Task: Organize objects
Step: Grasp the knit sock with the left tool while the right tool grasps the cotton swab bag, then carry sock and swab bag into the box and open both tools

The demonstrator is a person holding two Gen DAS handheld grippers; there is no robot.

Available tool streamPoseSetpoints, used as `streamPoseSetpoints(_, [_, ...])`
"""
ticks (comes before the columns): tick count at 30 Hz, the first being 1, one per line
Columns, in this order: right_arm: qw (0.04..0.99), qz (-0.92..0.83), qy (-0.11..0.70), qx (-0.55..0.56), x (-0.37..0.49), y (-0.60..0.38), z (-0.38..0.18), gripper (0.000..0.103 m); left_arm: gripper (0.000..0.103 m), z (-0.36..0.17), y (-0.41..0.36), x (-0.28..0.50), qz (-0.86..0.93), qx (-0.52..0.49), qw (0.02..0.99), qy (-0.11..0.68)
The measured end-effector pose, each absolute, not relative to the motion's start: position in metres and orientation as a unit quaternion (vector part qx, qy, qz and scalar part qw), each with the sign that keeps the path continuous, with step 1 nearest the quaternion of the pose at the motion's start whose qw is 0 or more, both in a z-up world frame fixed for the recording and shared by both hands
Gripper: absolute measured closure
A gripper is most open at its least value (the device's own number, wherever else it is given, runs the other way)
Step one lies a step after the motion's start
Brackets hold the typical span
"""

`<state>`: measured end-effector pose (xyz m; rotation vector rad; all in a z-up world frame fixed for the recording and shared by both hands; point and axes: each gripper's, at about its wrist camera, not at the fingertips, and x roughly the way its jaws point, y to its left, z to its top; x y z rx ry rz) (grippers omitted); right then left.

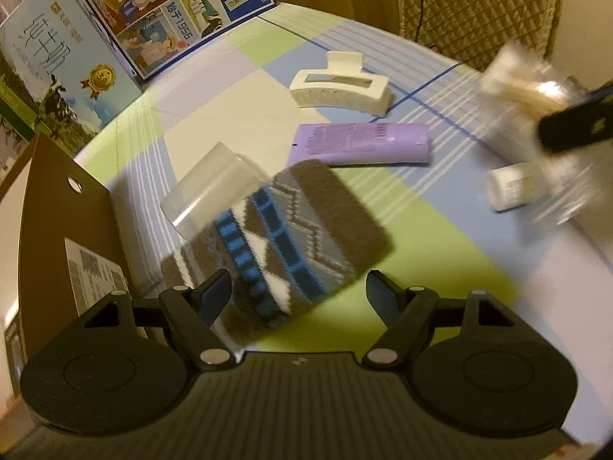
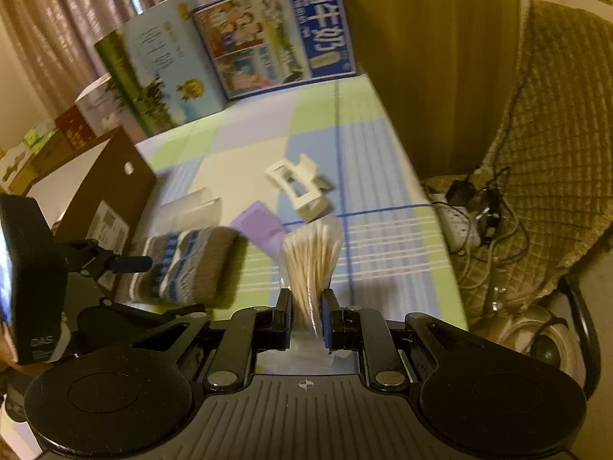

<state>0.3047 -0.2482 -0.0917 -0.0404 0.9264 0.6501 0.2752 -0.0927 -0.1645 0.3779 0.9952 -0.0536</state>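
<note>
- The right gripper (image 2: 305, 314) is clamped on a clear bag of cotton swabs (image 2: 312, 257), its jaws pinching the bag near its lower end so that the swabs fan out above the fingers.
- In the left wrist view that bag (image 1: 536, 115) is a blur at the right edge, raised above the table, to the right of the purple tube (image 1: 360, 143).
- The left gripper (image 1: 299, 299) has its jaws spread wide with nothing between the pads; it hangs over the patterned sock (image 1: 291, 237), whose near end lies between the two fingers.
- The sock lies just in front of the purple tube, and a clear plastic cup (image 1: 208, 191) rests on its side touching the sock's left part.
- A white hair claw (image 1: 339, 86) lies just beyond the tube.
- A small white bottle (image 1: 507, 188) lies to the right of the tube, below the blurred bag.
- A brown cardboard box (image 1: 65, 222) stands well left of the tube, beside the cup.
- Two milk cartons (image 1: 161, 11) stand beyond the tube on the checked tablecloth (image 1: 421, 237).
</note>
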Motion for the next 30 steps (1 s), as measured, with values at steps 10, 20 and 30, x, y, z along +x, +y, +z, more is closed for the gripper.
streamPoseSetpoints(10, [0.851,0.282,0.444,-0.004,0.306,-0.268,-0.091,0.091,0.095,-0.163,-0.083,0.278,-0.036,0.159,0.873,0.46])
streamPoseSetpoints(20, [0.849,0.304,0.432,0.0,0.297,-0.263,-0.074,0.091,0.096,-0.105,-0.054,0.236,-0.028,0.023,0.896,0.442])
streamPoseSetpoints(30, [0.832,0.376,0.407,0.011,0.269,-0.221,-0.045,0.091,0.096,-0.044,-0.005,0.184,-0.01,-0.095,0.908,0.408])
